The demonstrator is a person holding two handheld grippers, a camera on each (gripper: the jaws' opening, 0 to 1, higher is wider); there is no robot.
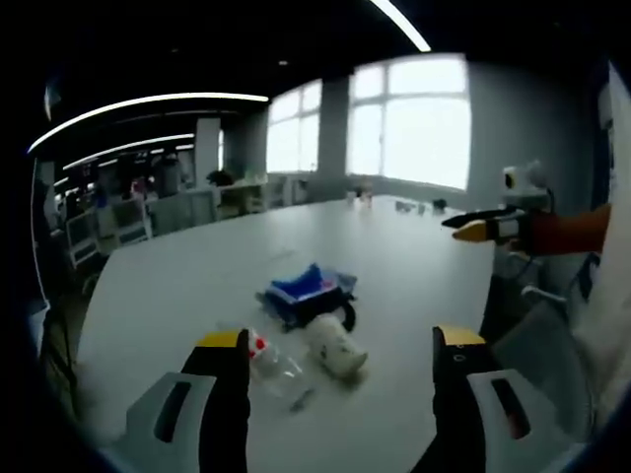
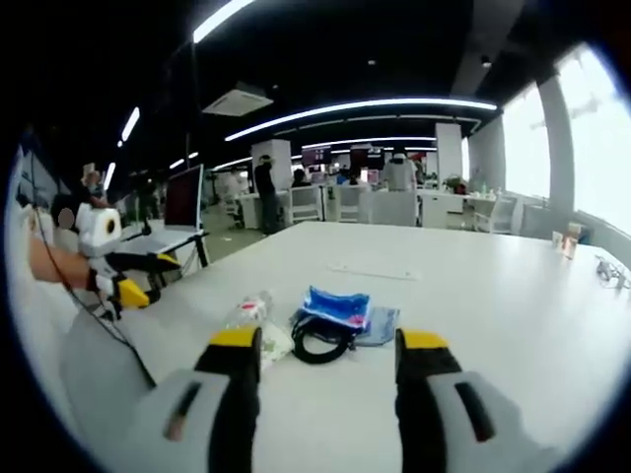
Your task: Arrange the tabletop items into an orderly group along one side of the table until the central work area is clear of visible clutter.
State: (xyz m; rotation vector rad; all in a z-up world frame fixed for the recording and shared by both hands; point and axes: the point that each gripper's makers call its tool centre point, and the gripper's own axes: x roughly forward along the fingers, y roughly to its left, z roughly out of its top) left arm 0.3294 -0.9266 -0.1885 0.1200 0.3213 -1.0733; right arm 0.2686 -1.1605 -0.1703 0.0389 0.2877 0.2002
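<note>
Just ahead of our left gripper point(image 1: 340, 370), between its wide-open, empty jaws, lie a clear bottle point(image 1: 273, 368) and a white roll point(image 1: 336, 347), long axes slanting away; beyond them sit a blue pouch point(image 1: 306, 288) and black cable point(image 1: 347, 313). Our right gripper point(image 2: 328, 367), equally open and empty, faces the same cluster from similar nearness. We can read no labels.

We note a smooth, matt white tabletop point(image 2: 473, 286); a clear, glossy plastic bottle point(image 1: 273, 368); a blue crinkled plastic pouch point(image 2: 338, 306) with sheen; a black rubbery cable coil point(image 2: 317, 345); matt grey-and-yellow plastic jaws on both grippers.
</note>
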